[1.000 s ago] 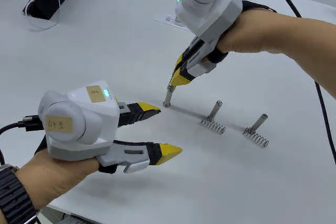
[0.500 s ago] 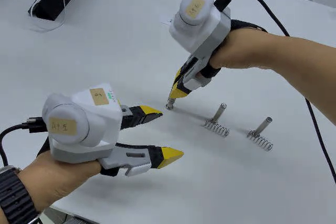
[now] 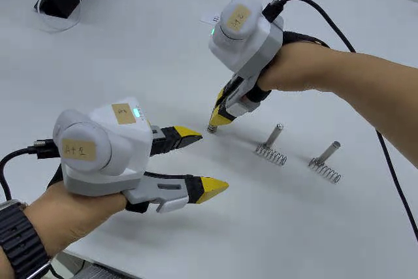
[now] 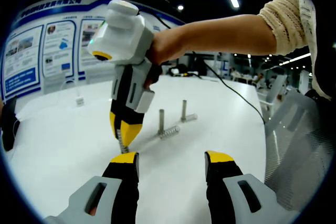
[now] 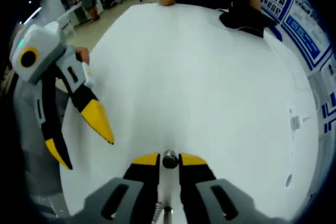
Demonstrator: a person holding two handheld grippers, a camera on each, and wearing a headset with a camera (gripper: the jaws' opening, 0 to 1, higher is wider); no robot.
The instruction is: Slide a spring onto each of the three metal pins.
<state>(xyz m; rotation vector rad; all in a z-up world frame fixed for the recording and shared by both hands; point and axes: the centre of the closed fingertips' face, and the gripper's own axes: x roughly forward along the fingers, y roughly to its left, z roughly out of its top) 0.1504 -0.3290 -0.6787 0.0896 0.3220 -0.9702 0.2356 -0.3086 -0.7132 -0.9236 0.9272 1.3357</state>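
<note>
Left gripper view gives away the coil; right gripper [image 3: 214,124], tipped nose-down, jaws pinched narrow on a spring [image 4: 123,142] sleeving the first pin [image 5: 169,159]; middle pin [image 3: 273,135] and far pin [image 3: 328,151] stand beside it, a loose spring [image 3: 270,155] at the middle one's foot; left gripper [image 3: 209,160] hovers level, jaws wide.

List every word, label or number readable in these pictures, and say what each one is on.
No text can be read for certain.
On the left gripper, two tape labels: handwriting, too blurred to read.
On the right gripper, one tape label: handwriting, unreadable.
On the wall posters: print too small.
On the paper slip on the table: print too small.
</note>
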